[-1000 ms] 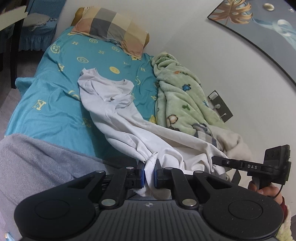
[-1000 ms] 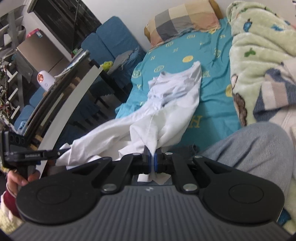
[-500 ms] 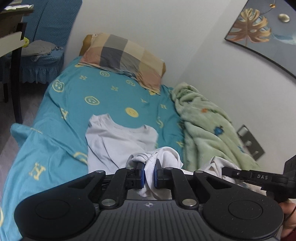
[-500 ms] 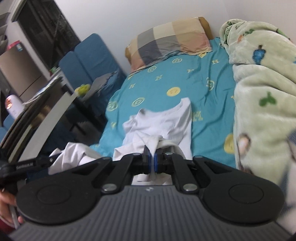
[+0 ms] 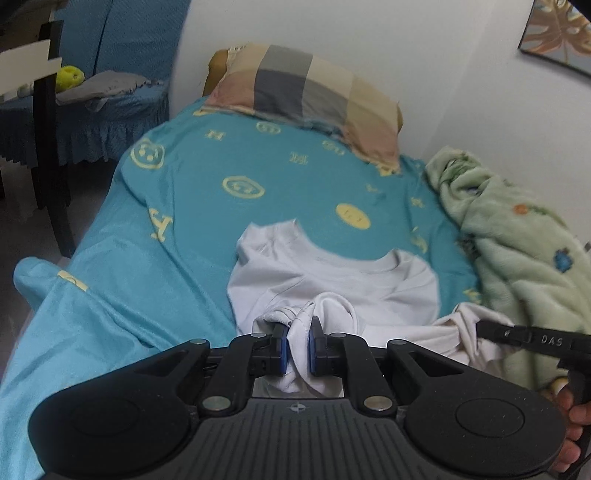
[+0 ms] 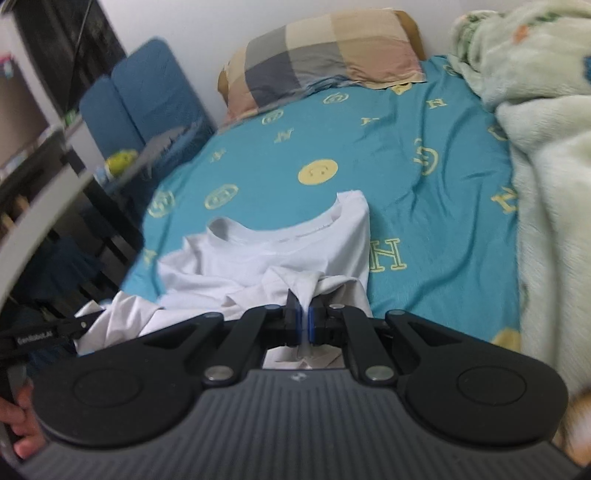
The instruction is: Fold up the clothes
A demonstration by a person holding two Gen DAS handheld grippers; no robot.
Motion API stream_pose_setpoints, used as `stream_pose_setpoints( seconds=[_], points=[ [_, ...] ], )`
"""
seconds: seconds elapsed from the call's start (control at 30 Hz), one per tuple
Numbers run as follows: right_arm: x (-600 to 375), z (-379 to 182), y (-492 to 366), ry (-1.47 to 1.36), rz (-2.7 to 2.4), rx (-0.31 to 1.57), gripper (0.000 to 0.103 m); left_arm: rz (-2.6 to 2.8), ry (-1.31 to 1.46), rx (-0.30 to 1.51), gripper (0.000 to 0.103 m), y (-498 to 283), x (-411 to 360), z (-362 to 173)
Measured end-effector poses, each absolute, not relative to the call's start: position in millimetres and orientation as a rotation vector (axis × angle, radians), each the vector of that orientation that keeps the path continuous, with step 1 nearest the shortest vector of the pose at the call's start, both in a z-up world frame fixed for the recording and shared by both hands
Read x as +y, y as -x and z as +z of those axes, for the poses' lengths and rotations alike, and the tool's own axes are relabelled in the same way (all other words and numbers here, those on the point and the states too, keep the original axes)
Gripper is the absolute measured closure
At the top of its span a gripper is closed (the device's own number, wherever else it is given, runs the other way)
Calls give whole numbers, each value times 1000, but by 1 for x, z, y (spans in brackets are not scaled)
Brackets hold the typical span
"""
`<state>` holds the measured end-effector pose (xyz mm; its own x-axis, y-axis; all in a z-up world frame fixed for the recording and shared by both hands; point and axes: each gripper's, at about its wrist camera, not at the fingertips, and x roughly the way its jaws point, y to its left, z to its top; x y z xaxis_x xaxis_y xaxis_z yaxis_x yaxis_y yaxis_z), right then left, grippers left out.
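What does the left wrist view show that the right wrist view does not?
Only the left wrist view shows the framed leaf picture on the wall and the dark chair frame.

Only the right wrist view shows the dark shelving beside the bed.

Both show the white T-shirt on the teal sheet, the checked pillow, the green blanket, and the left gripper and right gripper each shut on shirt fabric.

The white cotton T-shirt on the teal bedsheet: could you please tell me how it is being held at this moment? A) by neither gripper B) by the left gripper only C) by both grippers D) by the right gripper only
C: white cloth of the white cotton T-shirt is bunched between the fingers of the left gripper, and in the right wrist view between those of the right gripper.
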<state>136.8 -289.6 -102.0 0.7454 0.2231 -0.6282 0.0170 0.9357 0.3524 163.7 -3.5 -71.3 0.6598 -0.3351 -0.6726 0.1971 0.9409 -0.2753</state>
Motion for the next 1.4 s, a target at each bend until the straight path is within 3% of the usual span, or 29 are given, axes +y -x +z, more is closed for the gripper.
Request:
stream_pose_setpoints(
  seconds=[0.4,0.5,0.53,0.6,0.67,0.73,1.07,1.3,1.33,1.37,1.4],
  points=[
    [-292,-135,-163,-402,103,810,93,-303,211,878,86,-189,0,-114],
    [-296,-131,-162,-456,113,819,90,-319,226,870,72,-184,1,-107],
    [-298,-129,-159,-476,117,814,88,-326,233,867,61,-181,1,-104],
    [-301,-124,-152,-515,133,802,65,-323,232,858,42,-175,4,-99],
    [-302,-119,-142,-539,143,785,41,-319,230,840,34,-164,8,-90],
    [-302,-113,-131,-540,140,762,38,-332,241,836,32,-150,13,-83],
    [-322,-120,-90,-619,40,821,37,-327,254,931,35,-107,21,-86],
    [-311,-146,-105,-609,82,881,39,-356,366,1055,56,-126,23,-120],
    [-309,-147,-104,-589,85,874,42,-359,380,1063,65,-127,24,-122],
    [-307,-147,-104,-569,89,866,54,-371,380,1060,72,-126,23,-122],
    [-305,-146,-103,-553,90,865,69,-383,379,1056,86,-125,22,-121]
  ],
)
